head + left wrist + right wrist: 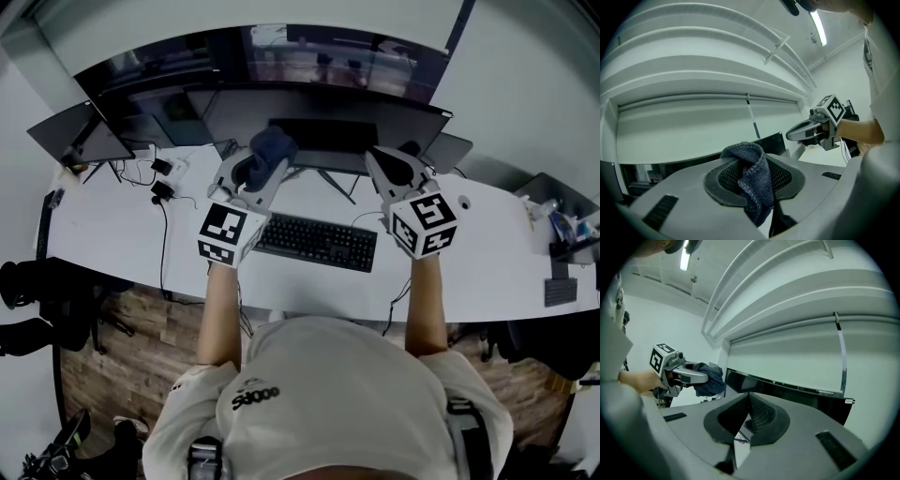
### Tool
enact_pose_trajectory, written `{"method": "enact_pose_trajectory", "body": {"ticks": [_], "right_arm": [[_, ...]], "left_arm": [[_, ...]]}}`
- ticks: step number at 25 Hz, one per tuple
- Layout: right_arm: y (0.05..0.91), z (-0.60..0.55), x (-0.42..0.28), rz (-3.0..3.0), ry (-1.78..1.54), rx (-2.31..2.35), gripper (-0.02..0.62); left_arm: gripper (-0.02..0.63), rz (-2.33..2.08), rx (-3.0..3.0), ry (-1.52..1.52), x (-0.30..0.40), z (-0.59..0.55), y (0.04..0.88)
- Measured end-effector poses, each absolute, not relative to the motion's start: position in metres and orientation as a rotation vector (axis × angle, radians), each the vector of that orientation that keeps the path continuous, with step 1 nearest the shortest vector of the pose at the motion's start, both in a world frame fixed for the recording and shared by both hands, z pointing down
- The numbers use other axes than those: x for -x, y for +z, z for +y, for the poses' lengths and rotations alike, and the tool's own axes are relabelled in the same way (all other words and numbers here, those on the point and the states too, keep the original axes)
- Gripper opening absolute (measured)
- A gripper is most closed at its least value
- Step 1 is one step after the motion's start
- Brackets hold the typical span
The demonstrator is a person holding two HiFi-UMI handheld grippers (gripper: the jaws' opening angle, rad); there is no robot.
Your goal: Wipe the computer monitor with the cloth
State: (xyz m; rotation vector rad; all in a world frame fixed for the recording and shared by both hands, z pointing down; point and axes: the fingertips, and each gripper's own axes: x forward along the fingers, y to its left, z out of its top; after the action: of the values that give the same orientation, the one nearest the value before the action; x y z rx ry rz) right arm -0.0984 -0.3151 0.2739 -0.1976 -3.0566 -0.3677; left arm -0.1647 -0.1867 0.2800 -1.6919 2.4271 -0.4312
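In the head view, a wide dark computer monitor [328,120] stands at the back of the white desk [487,272]. My left gripper [263,163] is raised in front of its left half, shut on a dark blue cloth [274,145]. In the left gripper view the cloth [754,180] hangs bunched between the pads. My right gripper [392,161] hovers before the monitor's right half. Its pads [759,416] meet at the tips with nothing between them. From the right gripper view the monitor [797,392] lies just ahead and the cloth [710,380] sits off to the left.
A black keyboard [319,242] lies on the desk below the grippers. A second dark screen [80,133] and cables with adapters [161,187] sit at the left. Small items [562,230] crowd the desk's right end. Chairs stand on the wood floor at both sides.
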Motion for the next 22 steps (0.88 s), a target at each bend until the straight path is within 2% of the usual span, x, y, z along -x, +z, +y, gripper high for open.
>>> {"method": "enact_pose_trajectory", "body": {"ticks": [22], "right_arm": [[0.287,-0.302,0.093,-3.036,-0.427,0.22,0.003]], "left_arm": [[0.118,2.47,1.634,-0.386,0.154,-0.191,0.296]]}}
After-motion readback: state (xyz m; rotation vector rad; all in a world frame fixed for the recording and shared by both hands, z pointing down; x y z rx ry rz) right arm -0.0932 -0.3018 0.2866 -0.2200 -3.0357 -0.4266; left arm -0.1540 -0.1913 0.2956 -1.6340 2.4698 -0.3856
